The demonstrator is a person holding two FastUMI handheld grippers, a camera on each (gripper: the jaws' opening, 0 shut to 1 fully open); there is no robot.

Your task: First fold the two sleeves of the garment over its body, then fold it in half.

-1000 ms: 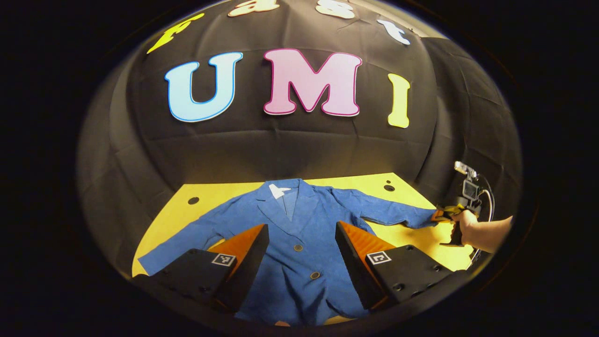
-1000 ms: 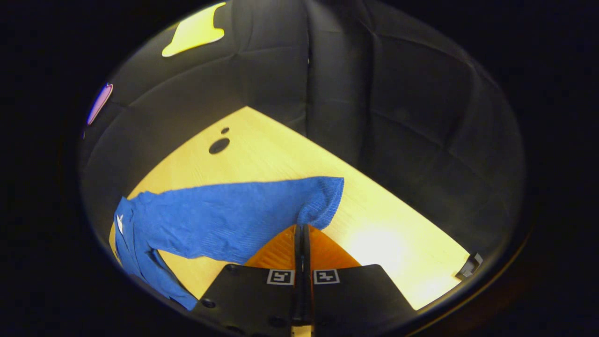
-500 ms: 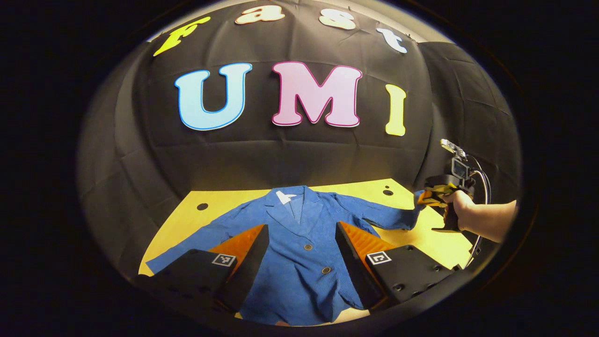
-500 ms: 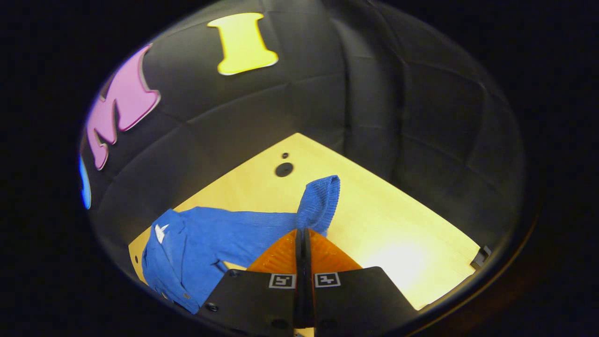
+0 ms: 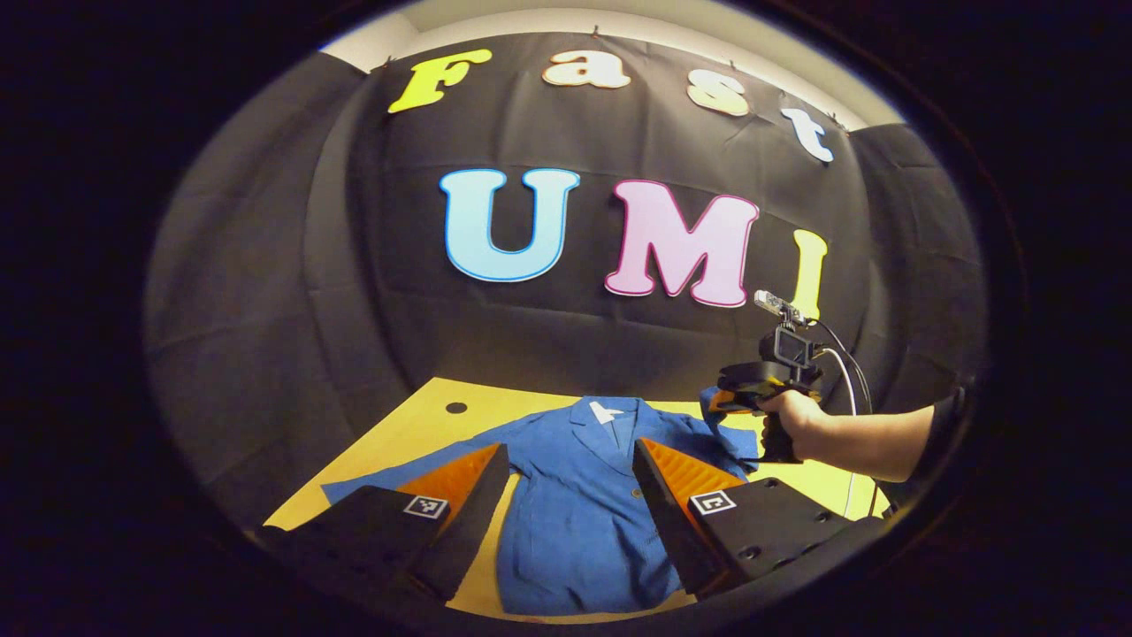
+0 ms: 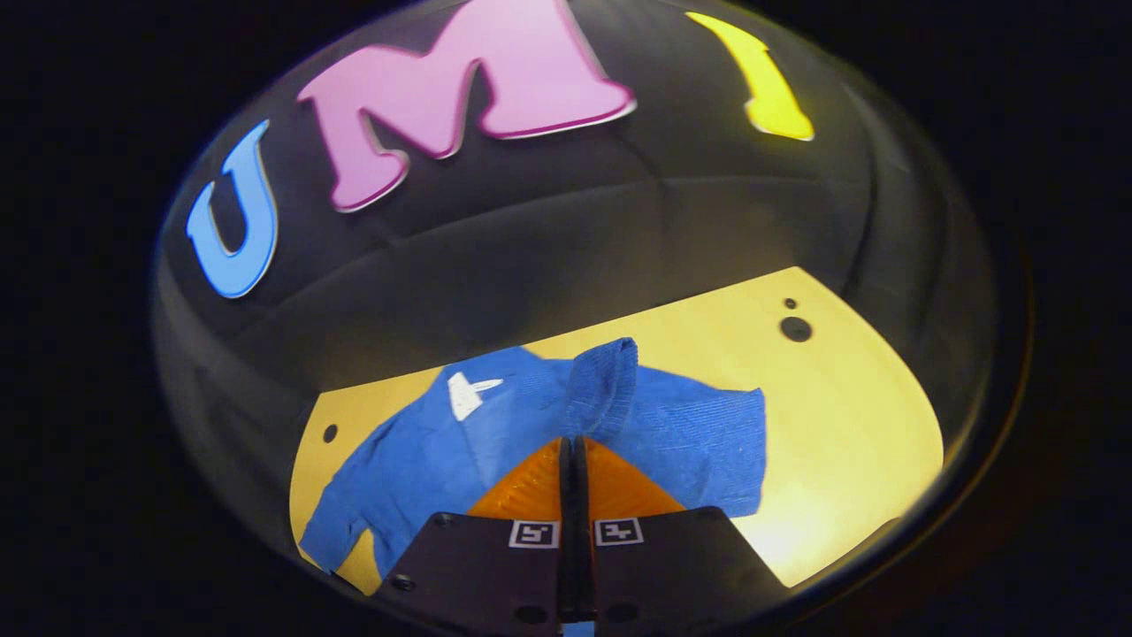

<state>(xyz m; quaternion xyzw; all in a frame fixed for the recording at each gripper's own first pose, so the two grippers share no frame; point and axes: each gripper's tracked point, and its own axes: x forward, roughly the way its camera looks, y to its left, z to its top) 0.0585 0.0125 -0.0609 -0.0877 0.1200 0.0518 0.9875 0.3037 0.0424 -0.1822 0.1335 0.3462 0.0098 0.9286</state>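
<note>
A blue jacket (image 5: 575, 513) lies face up on the yellow table (image 5: 416, 433), collar toward the wall. My left gripper (image 5: 570, 449) hovers open over the jacket's front, nothing between its fingers. In the left gripper view a hand holds my right gripper (image 5: 727, 400) above the jacket's right shoulder, pinching the lifted sleeve cuff (image 5: 712, 395). In the right gripper view my right gripper (image 6: 570, 440) is shut on that ribbed cuff (image 6: 606, 376), with the sleeve (image 6: 707, 433) doubled back toward the jacket body (image 6: 433, 451). The other sleeve (image 5: 389, 478) lies spread out flat.
The black cloth wall stands close behind the table. Small dark holes (image 5: 456, 408) (image 6: 796, 329) mark the tabletop near its far corners. Bare yellow table (image 6: 849, 416) lies to the right of the jacket. A forearm (image 5: 875, 438) reaches in from the right.
My right gripper has lifted the cuff and carried it inward from the table's right side to above the jacket's shoulder. The left gripper has tilted up and drawn back, staying open.
</note>
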